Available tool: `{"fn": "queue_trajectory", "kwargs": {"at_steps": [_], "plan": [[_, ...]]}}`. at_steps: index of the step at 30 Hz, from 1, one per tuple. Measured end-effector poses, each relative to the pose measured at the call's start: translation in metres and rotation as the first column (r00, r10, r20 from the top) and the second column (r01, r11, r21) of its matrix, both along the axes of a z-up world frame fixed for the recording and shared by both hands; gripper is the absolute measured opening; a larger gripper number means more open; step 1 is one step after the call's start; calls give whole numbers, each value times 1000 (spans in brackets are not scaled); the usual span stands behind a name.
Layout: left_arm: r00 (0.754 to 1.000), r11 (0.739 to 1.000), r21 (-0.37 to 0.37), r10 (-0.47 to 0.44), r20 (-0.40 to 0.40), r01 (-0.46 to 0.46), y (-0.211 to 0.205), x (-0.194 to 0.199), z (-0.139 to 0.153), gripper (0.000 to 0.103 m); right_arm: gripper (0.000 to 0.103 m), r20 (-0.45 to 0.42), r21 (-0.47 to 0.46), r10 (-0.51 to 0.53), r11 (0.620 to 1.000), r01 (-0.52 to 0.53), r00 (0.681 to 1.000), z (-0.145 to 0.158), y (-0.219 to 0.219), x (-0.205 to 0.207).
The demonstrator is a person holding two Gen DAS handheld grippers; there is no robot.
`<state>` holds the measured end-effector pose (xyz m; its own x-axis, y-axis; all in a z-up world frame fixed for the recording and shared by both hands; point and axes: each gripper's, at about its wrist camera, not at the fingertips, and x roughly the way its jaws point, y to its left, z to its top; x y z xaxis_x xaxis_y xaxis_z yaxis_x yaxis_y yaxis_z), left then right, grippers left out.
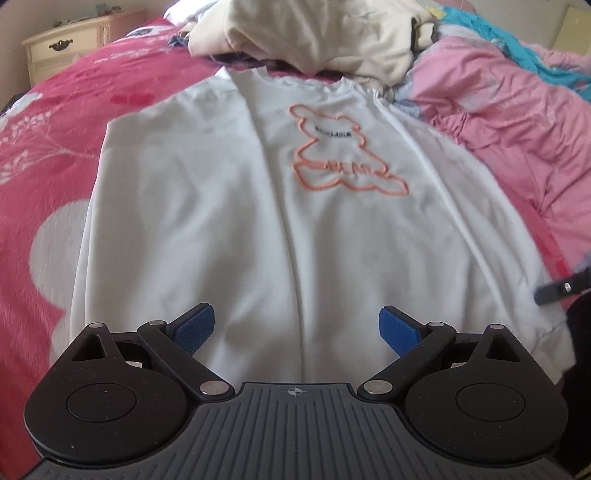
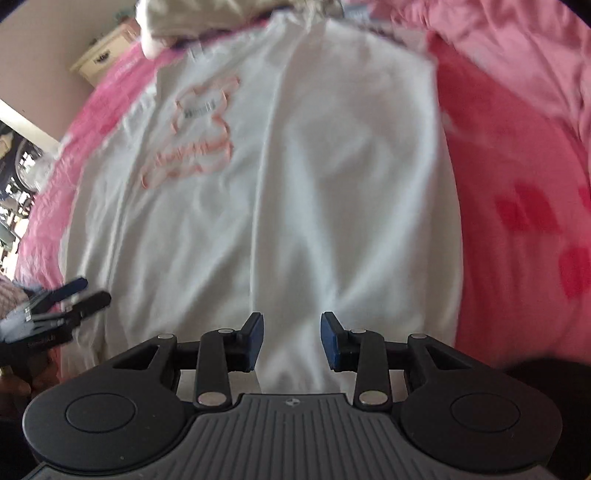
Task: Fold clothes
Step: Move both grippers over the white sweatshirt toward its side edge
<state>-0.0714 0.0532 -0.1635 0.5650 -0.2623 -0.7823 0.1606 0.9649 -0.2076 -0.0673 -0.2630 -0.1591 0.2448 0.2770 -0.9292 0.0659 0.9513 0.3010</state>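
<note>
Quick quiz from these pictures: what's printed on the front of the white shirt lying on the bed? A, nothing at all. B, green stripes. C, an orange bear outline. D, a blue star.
C: the white shirt lies flat on the bed, and its chest shows an orange bear outline.

A white sweatshirt (image 1: 280,221) lies spread flat, front up, on the pink bed (image 1: 48,177). An orange bear outline (image 1: 343,155) marks its chest. Its neckline touches a cream garment (image 1: 314,33) heaped beyond.

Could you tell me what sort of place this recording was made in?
Most likely a bedroom: the white sweatshirt lies on a bed's pink floral bedspread, with a cream dresser by the wall.
</note>
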Motion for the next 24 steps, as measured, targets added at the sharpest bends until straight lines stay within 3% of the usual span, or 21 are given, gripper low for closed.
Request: {"fn": "queue_trajectory", "kwargs": {"at_steps": [2, 4, 10, 16, 21, 24], "plan": [[1000, 1000, -2, 0, -16, 0, 0, -1, -6, 97, 37, -49, 12, 1, 1000, 0, 999, -21, 7, -8], [1000, 1000, 10, -4, -21, 4, 0, -4, -9, 97, 38, -28, -23, 39, 999, -40, 999, -29, 19, -15], [1000, 1000, 22, 1, -23, -1, 6, -13, -7, 97, 38, 27, -52, 107, 993, -105, 994, 1, 36, -31], [999, 999, -1, 43, -26, -43, 10, -17, -11, 97, 39, 1, -71, 132, 989, -132, 991, -18, 45, -36], [997, 997, -4, 71, -17, -71, 18, -30, -2, 97, 39, 109, -145, 222, 968, -205, 969, 18, 62, -38], [996, 996, -1, 90, -5, -90, 28, -44, 6, 97, 39, 164, -133, 255, 963, -235, 953, 28, 74, -34]]}}
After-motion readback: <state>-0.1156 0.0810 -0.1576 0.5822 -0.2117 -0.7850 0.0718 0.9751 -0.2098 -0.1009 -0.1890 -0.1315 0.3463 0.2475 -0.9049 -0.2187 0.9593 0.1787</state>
